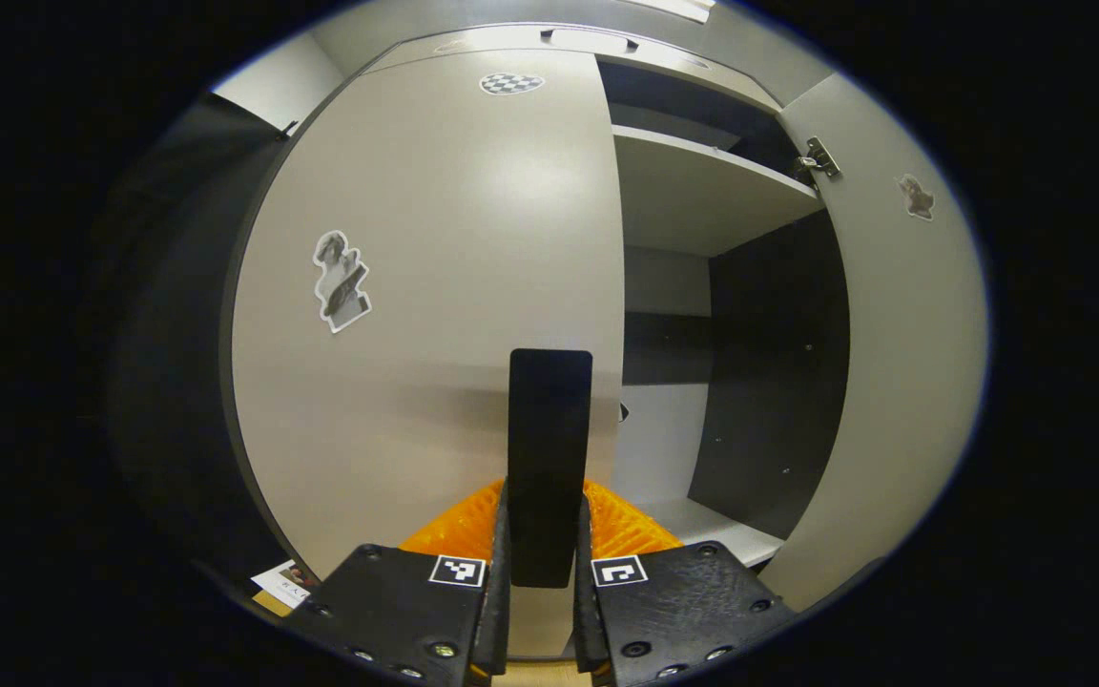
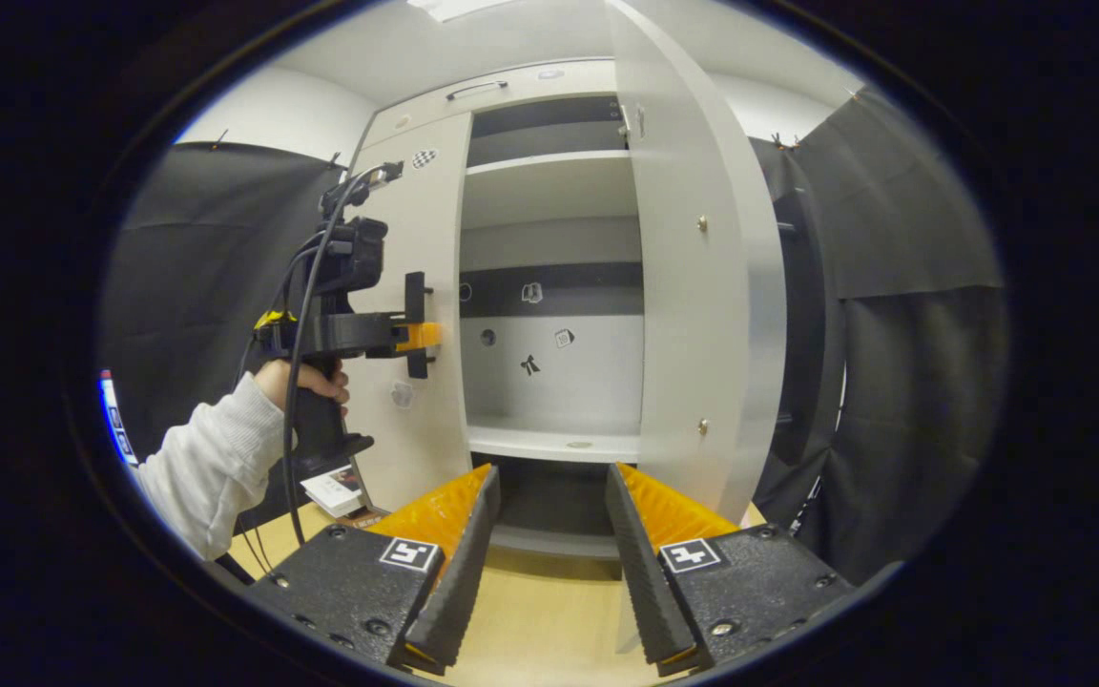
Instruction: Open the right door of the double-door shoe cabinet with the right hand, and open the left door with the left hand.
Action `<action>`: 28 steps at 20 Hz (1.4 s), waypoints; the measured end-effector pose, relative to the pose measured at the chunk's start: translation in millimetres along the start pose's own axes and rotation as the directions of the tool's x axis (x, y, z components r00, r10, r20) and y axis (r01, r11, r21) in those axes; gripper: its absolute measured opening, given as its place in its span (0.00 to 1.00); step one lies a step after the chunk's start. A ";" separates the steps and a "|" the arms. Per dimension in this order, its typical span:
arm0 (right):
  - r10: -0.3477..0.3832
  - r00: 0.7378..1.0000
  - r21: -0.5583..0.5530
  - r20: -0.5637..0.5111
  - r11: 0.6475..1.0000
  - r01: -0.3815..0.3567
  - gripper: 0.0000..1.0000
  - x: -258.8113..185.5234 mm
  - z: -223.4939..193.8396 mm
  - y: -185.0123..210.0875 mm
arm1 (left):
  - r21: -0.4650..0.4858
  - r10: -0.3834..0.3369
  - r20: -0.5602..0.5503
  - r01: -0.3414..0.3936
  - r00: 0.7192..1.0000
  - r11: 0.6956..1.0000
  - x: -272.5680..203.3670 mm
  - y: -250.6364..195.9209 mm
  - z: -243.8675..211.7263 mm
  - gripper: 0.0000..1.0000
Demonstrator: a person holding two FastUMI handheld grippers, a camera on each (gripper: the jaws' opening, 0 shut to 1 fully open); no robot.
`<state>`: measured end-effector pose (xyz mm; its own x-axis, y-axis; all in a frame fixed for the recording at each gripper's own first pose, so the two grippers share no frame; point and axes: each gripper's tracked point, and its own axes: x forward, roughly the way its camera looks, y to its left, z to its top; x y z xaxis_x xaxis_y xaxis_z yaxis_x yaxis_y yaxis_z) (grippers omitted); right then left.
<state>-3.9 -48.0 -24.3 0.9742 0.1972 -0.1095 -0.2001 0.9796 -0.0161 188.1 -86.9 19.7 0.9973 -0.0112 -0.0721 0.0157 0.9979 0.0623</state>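
1. We judge the first half of the task done: the right door [image 2: 693,315] of the shoe cabinet [image 2: 549,105] stands swung wide open, edge-on in the right gripper view, and the shelves [image 2: 549,444] inside are bare to see.

2. Our right gripper [image 2: 549,553] hangs back from the cabinet with its fingers spread apart, holding nothing. It sits low, in front of the open compartment and clear of the door.

3. The left door [image 1: 435,286] is the part left to do. In the left gripper view it looks flush with the cabinet front, or very nearly so; we cannot tell whether it has cracked open at all.

4. Our left gripper [image 1: 542,534] is closed around the dark handle [image 1: 549,448] near that door's free edge, one finger on each side of it. The right gripper view shows the same gripper, held by a hand [image 2: 306,382] in a pale sleeve [image 2: 206,468], pressed up against the door at the handle.

5. What remains, in our judgement, is one pull: draw the handle outward and let the left door swing on its hinges, keeping the clamp firm so the handle does not slip free.
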 end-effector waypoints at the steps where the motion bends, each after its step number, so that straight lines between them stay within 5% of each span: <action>1: 0.000 1.000 -0.002 -0.001 1.000 0.000 0.70 -0.5 -1.6 -0.6 | 0.001 -0.005 0.001 0.005 1.000 1.000 -4.4 -0.3 1.8 0.20; 2: -0.001 1.000 -0.002 -0.003 1.000 0.001 0.71 -0.8 -2.5 -1.0 | -0.014 -0.006 0.002 0.006 1.000 1.000 -0.3 -0.1 0.2 0.24; 4: -0.002 1.000 -0.003 -0.005 1.000 0.002 0.71 -1.9 -2.6 -1.7 | -0.038 -0.011 0.010 0.011 1.000 0.999 -0.5 -1.5 0.5 0.04; 21: -0.027 0.999 -0.005 0.021 1.000 0.027 0.71 -21.7 -1.2 9.7 | -0.023 -0.042 0.007 0.042 0.999 0.999 -69.5 19.1 0.4 0.04; 28: -0.027 0.999 -0.022 0.027 0.999 0.027 0.71 -24.1 -0.8 17.5 | -0.007 0.005 0.010 -0.005 1.000 1.000 -102.6 52.4 -0.3 0.03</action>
<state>-31.0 -35.7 -22.7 0.9816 0.1721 -0.0824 -0.1759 0.9836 -0.0407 86.6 -33.4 30.0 0.9981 -0.0064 -0.0615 0.0099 0.9984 0.0561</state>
